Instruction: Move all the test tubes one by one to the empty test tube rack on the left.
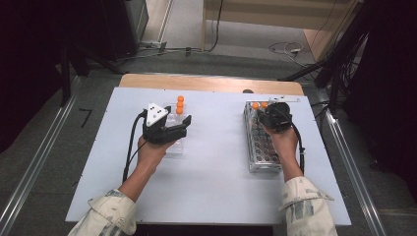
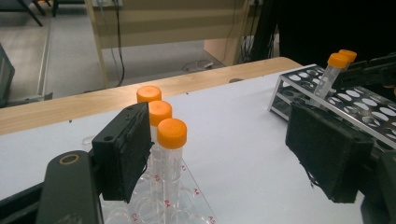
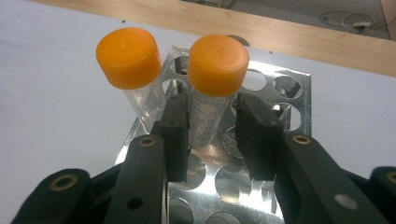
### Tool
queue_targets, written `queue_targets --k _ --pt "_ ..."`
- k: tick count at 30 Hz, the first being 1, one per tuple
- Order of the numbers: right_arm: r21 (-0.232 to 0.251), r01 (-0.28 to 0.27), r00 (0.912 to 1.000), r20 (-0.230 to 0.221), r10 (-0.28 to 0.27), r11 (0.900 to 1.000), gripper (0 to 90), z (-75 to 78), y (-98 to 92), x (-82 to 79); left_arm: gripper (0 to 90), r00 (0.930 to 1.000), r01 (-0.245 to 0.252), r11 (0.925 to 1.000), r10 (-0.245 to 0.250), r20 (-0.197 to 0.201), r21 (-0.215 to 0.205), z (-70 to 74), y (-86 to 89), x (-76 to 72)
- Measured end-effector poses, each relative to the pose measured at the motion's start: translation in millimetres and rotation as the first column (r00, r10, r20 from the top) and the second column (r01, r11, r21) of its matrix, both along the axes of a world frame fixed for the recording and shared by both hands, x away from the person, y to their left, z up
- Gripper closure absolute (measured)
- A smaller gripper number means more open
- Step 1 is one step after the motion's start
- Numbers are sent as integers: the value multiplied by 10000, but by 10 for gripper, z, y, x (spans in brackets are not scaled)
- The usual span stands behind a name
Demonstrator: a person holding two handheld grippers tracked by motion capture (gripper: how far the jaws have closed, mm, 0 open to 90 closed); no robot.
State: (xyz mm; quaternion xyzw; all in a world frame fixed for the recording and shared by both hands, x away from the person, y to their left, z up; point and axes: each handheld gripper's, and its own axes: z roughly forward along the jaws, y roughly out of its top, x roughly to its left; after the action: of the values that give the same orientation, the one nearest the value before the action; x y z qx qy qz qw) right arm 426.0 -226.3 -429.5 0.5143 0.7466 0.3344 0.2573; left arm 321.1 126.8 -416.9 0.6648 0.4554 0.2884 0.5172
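Note:
Three clear tubes with orange caps (image 1: 180,104) stand in a row in a clear plastic rack (image 1: 174,147) left of centre. My left gripper (image 1: 181,129) rests by that rack, open; in the left gripper view the nearest tube (image 2: 171,140) stands just past its left pad (image 2: 123,156), untouched. At the right lies a metal rack (image 1: 258,147) with two orange-capped tubes at its far end. My right gripper (image 3: 212,105) straddles one tube (image 3: 205,119): the left pad lies against it and a narrow gap shows at the right pad. The second tube (image 3: 133,60) leans just to the left.
The white board (image 1: 216,172) sits on a wooden table whose far edge (image 1: 211,83) shows behind it. Bare board lies between the two racks. Most holes of the metal rack (image 3: 224,182) hold nothing. Cables and dark stands line the floor beyond.

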Motion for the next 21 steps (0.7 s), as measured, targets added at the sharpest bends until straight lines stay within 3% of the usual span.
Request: queue_targets --k 4,13,21 --pt "-100 -38 9997 -257 35 9999 651 -11 15 24 225 10000 25 10000 -25 -1 36 -1 -5 -2" --pt "-63 -214 9995 -247 212 9998 716 -10 23 17 228 10000 45 10000 -45 23 -3 7 -5 -10" --pt "123 -269 9995 137 267 9996 722 12 4 -20 231 10000 65 10000 -65 19 -43 9 -5 -11"
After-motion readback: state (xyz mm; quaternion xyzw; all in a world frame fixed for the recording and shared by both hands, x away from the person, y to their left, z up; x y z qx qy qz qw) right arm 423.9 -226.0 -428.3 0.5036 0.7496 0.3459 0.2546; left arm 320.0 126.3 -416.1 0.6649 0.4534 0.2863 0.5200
